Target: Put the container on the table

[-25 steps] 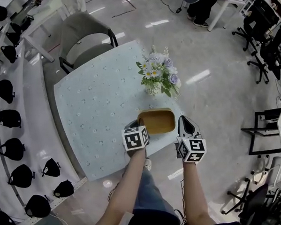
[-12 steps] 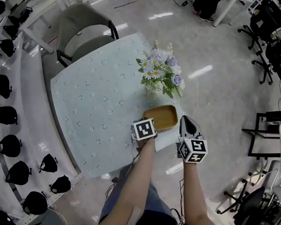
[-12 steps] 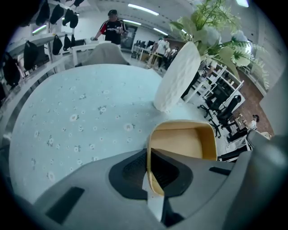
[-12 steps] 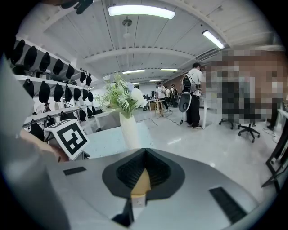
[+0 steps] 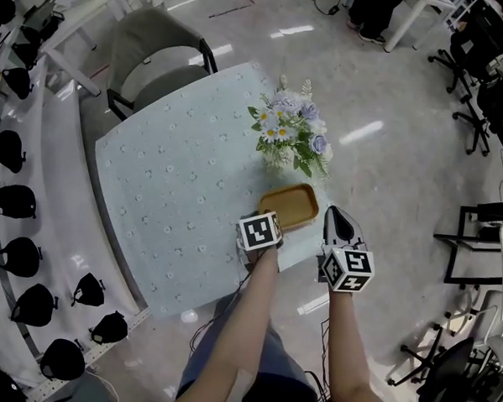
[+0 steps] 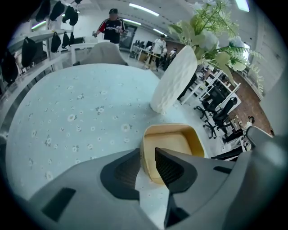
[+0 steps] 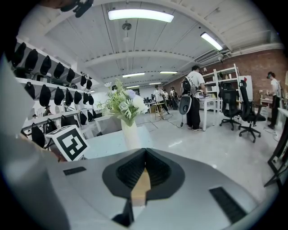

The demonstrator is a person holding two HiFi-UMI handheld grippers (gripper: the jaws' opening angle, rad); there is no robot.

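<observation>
The shallow wooden container [image 5: 290, 205] lies flat on the pale flowered tablecloth [image 5: 168, 192], near the table's front right corner, just in front of the flower vase [image 5: 289, 135]. My left gripper [image 5: 261, 227] is at its near left rim. In the left gripper view the container [image 6: 177, 143] has its near rim in the gap of the left gripper [image 6: 147, 155], whose jaws stand apart, open. My right gripper [image 5: 335, 217] hovers off the table's right edge, beside the container, shut and holding nothing; the right gripper [image 7: 145, 155] points past the vase [image 7: 131, 134].
The white vase [image 6: 173, 81] stands close behind the container. A grey chair [image 5: 154, 61] is at the table's far side. Shelves with black bags [image 5: 16, 200] run along the left. Office chairs [image 5: 493, 74] and people stand farther off to the right.
The container came down from a tilted hold to lie flat on the table. My left jaws, shut on its rim half a second ago, have parted. The right gripper barely moved.
</observation>
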